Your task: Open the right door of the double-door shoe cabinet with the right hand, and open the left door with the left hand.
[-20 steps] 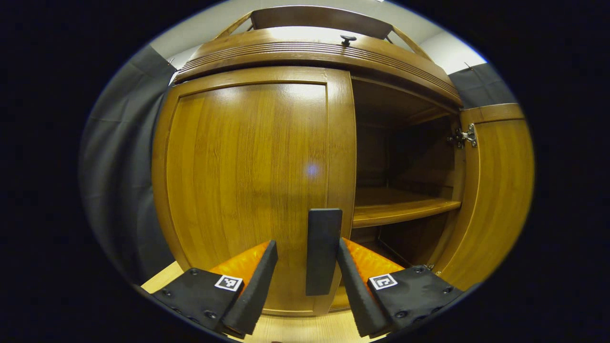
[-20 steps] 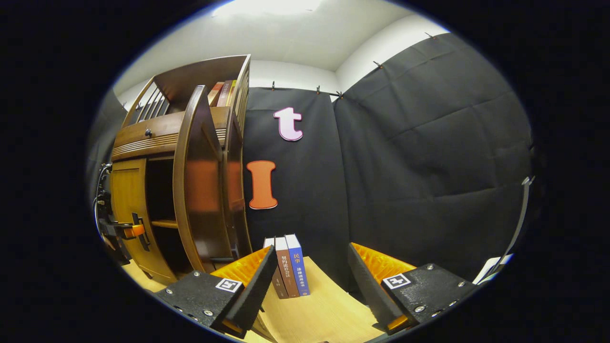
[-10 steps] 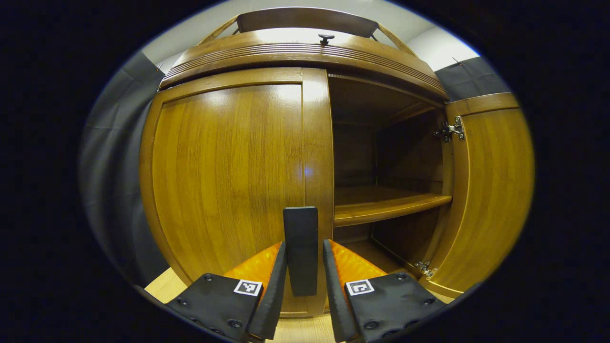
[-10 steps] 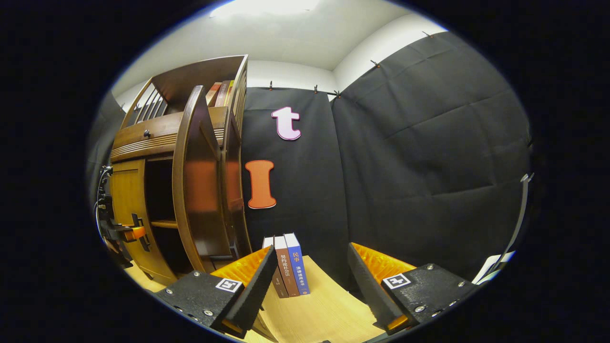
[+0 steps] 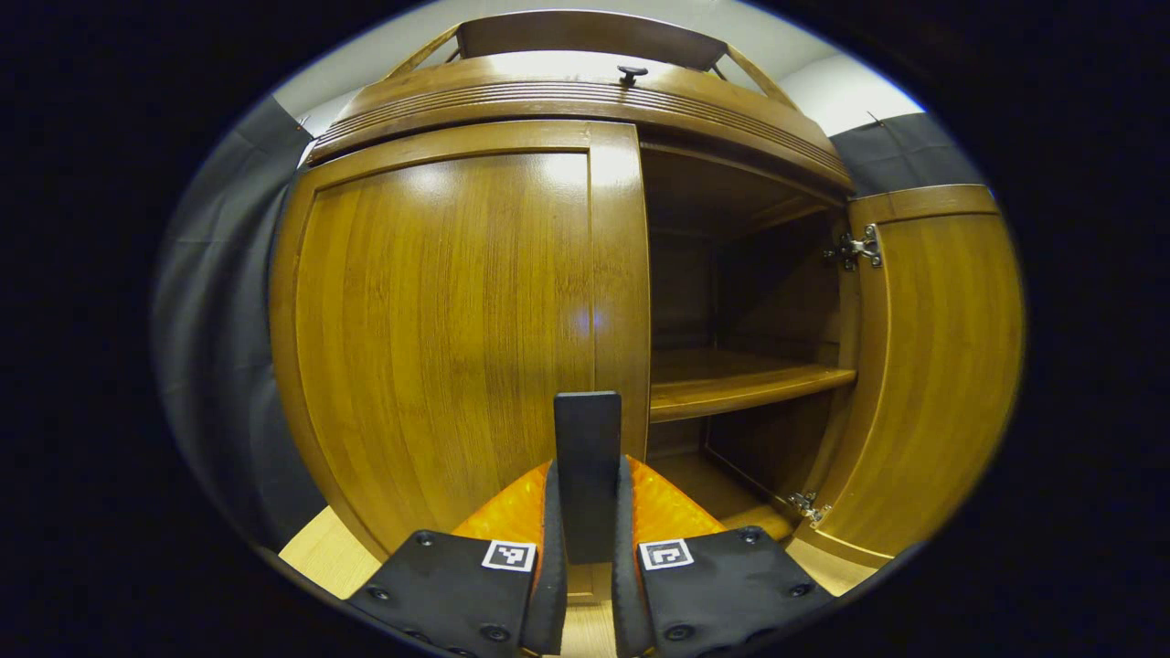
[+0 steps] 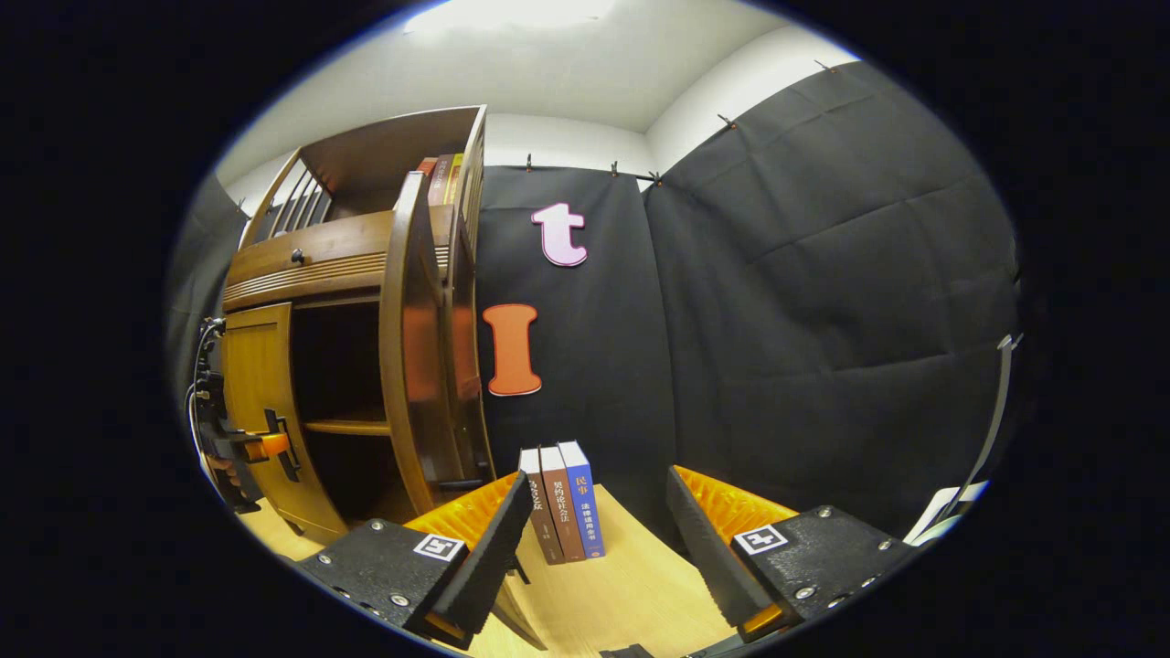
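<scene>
Right gripper view: books (image 6: 563, 501) (upright)

1. Three books (image 6: 562, 501) stand upright at the far edge of the table (image 6: 631, 585), spines facing out. The blue spine (image 6: 585, 498) and the brown spine (image 6: 562, 503) carry columns of Chinese characters, too small to read with certainty.
2. The left gripper (image 5: 585, 594) bears two square black-and-white coded markers (image 5: 509, 555), with no letters or numbers.
3. The right gripper (image 6: 594, 548) bears two like markers (image 6: 439, 546), likewise without readable text.
</scene>
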`<state>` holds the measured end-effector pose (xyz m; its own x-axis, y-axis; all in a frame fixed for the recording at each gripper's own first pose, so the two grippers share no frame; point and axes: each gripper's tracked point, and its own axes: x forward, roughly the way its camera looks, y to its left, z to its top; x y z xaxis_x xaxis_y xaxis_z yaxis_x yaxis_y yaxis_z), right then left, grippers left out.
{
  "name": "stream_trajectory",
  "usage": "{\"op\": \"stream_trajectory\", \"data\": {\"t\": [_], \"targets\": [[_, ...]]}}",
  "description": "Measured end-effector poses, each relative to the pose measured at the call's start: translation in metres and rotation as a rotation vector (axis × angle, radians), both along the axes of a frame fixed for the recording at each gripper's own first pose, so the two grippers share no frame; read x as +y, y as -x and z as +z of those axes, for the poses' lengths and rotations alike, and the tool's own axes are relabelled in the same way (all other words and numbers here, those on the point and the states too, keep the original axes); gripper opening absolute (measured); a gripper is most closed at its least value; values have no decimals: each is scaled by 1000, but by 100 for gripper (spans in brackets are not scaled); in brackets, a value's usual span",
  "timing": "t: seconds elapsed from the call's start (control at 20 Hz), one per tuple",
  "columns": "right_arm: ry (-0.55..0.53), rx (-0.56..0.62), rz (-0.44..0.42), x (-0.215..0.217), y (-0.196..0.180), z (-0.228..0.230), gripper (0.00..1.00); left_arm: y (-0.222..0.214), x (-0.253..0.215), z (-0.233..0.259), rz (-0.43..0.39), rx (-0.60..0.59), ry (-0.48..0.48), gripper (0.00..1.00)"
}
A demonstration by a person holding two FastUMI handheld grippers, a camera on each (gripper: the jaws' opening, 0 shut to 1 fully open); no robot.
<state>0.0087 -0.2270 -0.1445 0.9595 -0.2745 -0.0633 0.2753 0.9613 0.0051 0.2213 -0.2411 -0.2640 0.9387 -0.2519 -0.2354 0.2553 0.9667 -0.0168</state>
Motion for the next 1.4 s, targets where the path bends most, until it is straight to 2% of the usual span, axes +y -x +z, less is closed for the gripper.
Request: {"op": "stream_trajectory", "data": {"t": [0.1, 0.15, 0.2, 0.8, 0.95, 1.4], "targets": [[-11, -6, 10, 9, 3, 5, 92, 12, 4, 4, -28, 3, 8, 28], [-18, -9, 18, 15, 4, 8, 100, 18, 6, 5, -40, 3, 9, 26], [-19, -12, 26, 21, 7, 12, 92, 25, 8, 7, -51, 2, 10, 29], [-22, -10, 107, 84, 22, 16, 92, 84, 41, 21, -116, -10, 13, 29], [-32, -12, 134, 101, 26, 14, 92, 99, 54, 26, -118, -15, 12, 26], [-46, -15, 177, 123, 32, 7, 92, 128, 86, 32, -91, -21, 0, 29]]}}
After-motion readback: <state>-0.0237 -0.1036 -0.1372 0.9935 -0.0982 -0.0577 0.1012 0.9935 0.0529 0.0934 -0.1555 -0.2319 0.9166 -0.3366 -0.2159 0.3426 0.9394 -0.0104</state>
